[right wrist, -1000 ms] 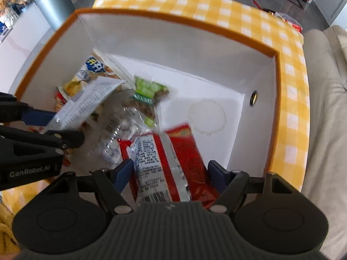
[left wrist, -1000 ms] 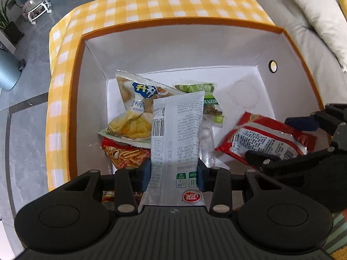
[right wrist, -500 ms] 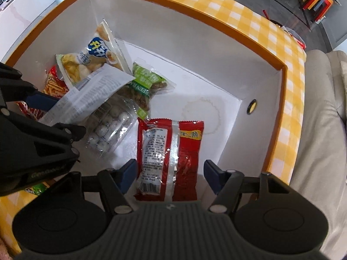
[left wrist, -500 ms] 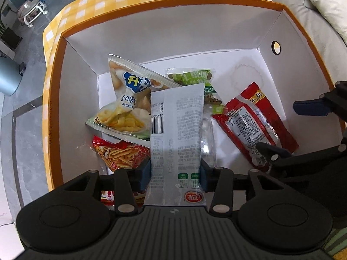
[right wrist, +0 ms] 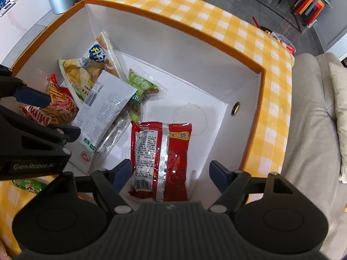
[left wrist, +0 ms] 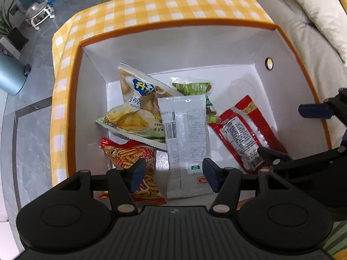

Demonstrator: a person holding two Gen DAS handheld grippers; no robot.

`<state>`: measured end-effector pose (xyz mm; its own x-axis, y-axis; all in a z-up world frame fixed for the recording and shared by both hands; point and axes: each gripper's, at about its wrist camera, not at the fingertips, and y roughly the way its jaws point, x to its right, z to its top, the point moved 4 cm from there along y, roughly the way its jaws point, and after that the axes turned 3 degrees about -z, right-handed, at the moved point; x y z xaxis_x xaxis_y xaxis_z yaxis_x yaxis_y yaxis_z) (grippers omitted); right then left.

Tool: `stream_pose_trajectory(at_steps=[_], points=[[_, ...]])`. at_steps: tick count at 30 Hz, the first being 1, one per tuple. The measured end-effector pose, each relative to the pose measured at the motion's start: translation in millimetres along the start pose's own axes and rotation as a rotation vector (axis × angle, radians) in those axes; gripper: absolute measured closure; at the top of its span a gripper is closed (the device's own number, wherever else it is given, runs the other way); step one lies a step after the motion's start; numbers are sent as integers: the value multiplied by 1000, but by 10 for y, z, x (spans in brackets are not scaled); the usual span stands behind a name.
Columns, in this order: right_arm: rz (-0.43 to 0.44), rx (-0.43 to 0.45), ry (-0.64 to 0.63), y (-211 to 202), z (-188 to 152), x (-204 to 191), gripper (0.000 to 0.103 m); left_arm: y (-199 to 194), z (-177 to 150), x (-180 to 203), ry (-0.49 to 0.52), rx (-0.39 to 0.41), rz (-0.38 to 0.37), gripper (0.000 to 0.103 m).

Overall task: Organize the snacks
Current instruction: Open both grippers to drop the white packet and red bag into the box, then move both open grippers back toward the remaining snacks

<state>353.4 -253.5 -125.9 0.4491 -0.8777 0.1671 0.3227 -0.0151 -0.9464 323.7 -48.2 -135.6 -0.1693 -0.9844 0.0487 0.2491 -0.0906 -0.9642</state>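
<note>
Two grippers hang over the open top of a yellow-checked box (left wrist: 169,10) with white inner walls, and both stand with their jaws spread wide, gripping nothing. The left gripper (left wrist: 172,172) has a white snack packet (left wrist: 184,138) lying loose between and ahead of its fingertips, printed side up with a barcode, resting on the other snacks. Just left of its left fingertip lies a red bag of stick snacks (left wrist: 134,162); further ahead and to the left sits a potato chip bag (left wrist: 138,106) propped against the box wall, with a green packet (left wrist: 193,88) ahead and slightly right. The right gripper (right wrist: 170,174) has a red packet (right wrist: 161,158) flat on the box floor between its fingertips, touching neither. Beyond that gripper's right fingertip, a round hole (right wrist: 235,108) shows in the side wall.
</note>
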Motion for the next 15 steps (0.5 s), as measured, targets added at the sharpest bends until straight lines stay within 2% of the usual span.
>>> stream_pose_trajectory(at_steps=[15], points=[[-18,84,38,-447,-157,22,21,-563,-201,-159,-72,142,34,33]])
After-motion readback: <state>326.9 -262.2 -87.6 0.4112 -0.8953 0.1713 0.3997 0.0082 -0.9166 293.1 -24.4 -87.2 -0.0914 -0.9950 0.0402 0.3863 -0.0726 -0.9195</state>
